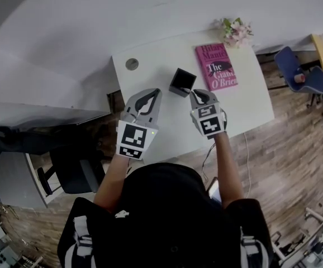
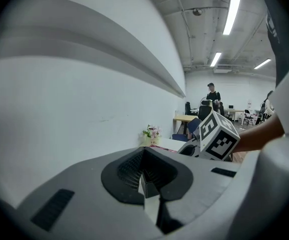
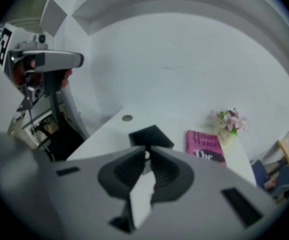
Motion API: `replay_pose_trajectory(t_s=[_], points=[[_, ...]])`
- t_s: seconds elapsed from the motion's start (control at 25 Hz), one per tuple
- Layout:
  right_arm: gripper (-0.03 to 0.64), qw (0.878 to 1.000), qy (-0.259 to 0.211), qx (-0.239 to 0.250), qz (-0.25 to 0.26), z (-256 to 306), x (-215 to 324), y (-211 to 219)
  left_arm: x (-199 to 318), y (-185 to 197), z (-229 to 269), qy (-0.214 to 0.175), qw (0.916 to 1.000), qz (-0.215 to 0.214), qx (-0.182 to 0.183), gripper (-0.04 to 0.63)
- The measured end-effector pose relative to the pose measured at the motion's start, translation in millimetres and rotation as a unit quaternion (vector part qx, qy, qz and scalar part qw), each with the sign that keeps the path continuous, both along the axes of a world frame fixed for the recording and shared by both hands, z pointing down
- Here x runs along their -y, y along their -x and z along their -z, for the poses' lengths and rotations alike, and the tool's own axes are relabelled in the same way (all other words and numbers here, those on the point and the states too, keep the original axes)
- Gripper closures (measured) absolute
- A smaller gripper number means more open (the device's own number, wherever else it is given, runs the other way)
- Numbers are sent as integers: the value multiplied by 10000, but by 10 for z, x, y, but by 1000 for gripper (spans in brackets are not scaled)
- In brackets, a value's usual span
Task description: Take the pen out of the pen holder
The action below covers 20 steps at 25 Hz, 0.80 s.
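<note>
A black square pen holder (image 1: 182,82) stands on the white table (image 1: 150,133); its inside looks dark and no pen shows in the head view. In the right gripper view the pen holder (image 3: 150,135) sits just beyond the jaw tips, with a small pale spot at its near edge that I cannot identify. My right gripper (image 1: 194,94) (image 3: 145,149) hangs just right of the holder, shut and empty. My left gripper (image 1: 156,92) (image 2: 144,150) hovers just left of it, jaws together with nothing in them.
A pink book (image 1: 216,66) (image 3: 204,146) lies right of the holder, with a small bunch of flowers (image 1: 235,31) (image 2: 151,132) behind it by the wall. A round cable grommet (image 1: 132,63) sits at the table's far left. A blue chair (image 1: 301,77) stands to the right.
</note>
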State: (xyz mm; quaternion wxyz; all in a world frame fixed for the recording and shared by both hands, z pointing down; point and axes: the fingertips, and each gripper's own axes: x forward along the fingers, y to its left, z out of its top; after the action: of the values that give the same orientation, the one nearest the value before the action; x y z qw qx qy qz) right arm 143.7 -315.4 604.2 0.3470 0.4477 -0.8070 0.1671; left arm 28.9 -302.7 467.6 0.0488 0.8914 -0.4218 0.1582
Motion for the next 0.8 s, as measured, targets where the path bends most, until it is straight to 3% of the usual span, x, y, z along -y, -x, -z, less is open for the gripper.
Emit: replay_pose_trajectory(t_s=[0.32,0.8], points=[[487,9990,198,-174,374,-228,74,77,45,-13,-169,118,9997,103,171,575],[486,9982,443,-164,365,-444,142,111,34,30,-263,219,9993,222,213,575]])
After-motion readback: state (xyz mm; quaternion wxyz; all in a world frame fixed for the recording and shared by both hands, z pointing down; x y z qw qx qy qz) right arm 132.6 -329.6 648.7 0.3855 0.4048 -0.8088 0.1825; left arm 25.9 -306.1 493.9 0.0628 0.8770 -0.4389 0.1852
